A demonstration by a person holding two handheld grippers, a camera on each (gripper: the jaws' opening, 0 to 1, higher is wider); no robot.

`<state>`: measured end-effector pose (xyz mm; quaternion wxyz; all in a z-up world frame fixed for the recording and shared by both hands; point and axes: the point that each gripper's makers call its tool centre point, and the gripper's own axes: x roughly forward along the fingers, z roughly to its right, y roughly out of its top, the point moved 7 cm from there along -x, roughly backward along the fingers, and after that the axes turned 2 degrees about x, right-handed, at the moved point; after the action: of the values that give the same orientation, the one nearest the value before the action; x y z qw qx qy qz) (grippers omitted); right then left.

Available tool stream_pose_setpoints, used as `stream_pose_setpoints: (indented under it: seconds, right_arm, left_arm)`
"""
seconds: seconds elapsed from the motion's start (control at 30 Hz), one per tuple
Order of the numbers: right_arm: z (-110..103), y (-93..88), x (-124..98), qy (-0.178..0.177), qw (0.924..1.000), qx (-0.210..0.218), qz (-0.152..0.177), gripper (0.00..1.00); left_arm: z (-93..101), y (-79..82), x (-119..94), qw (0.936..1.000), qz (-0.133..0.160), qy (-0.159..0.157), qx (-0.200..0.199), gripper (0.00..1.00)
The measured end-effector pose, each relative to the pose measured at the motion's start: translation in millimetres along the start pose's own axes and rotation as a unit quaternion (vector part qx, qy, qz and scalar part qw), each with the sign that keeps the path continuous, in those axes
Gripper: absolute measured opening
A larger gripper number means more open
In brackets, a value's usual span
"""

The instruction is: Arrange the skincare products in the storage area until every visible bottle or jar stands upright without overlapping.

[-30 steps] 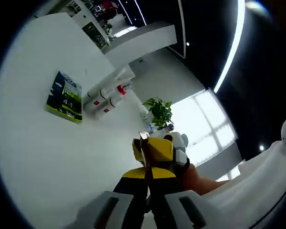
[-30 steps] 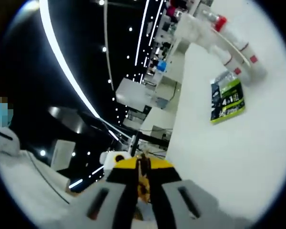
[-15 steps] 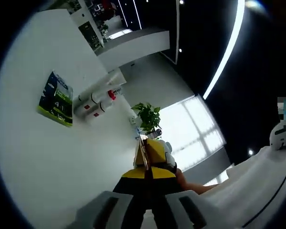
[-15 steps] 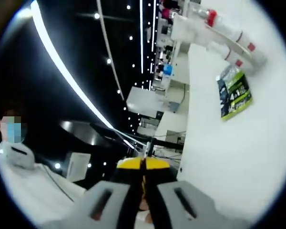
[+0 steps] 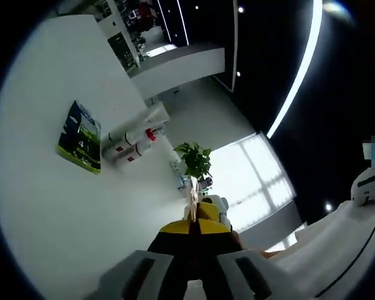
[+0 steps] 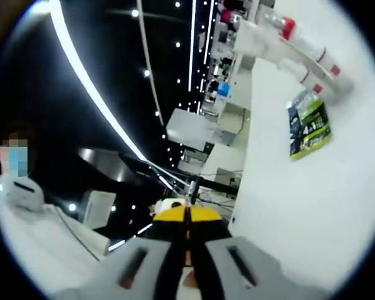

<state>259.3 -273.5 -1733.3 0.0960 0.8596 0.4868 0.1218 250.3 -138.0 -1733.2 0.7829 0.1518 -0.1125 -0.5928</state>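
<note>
A: Left gripper view: we had the left hand-held gripper [image 5: 197, 226] with jaws pressed together, holding nothing. Bottles [image 5: 132, 142] lay on their sides on the white counter [image 5: 44, 206], just beside a green packet [image 5: 80, 137].

B: Right gripper view: right hand-held gripper [image 6: 189, 220] likewise closed and empty. We saw the bottles [image 6: 303, 53] lying flat near the counter [image 6: 300, 206] edge, green packet [image 6: 308, 125] just beside them.
</note>
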Motion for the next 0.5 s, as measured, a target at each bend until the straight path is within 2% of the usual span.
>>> stream_pose_setpoints:
  seconds: [0.17,0.37,0.47,0.5]
  right_arm:
    - [1,2.0,-1,-0.001,0.9998,0.013,0.015,0.00]
    - [0,-2.8,4,-0.005,0.9999,0.005,0.013,0.00]
    - [3,-4.3,5,-0.010,0.9999,0.004,0.011,0.01]
    - [0,-8.6,6,-0.004,1.0000,0.008,-0.003,0.01]
  left_arm:
    - [-2.1,7.8,-11,0.9994,0.034,0.007,-0.003,0.03]
    - [-0.7,9.0,-16,0.9995,0.031,0.000,0.001,0.01]
    - [-1.5,10.6,-18,0.9991,0.042,0.004,-0.004,0.01]
    - [-1.7,12.2,-19,0.9987,0.050,0.001,-0.012,0.00]
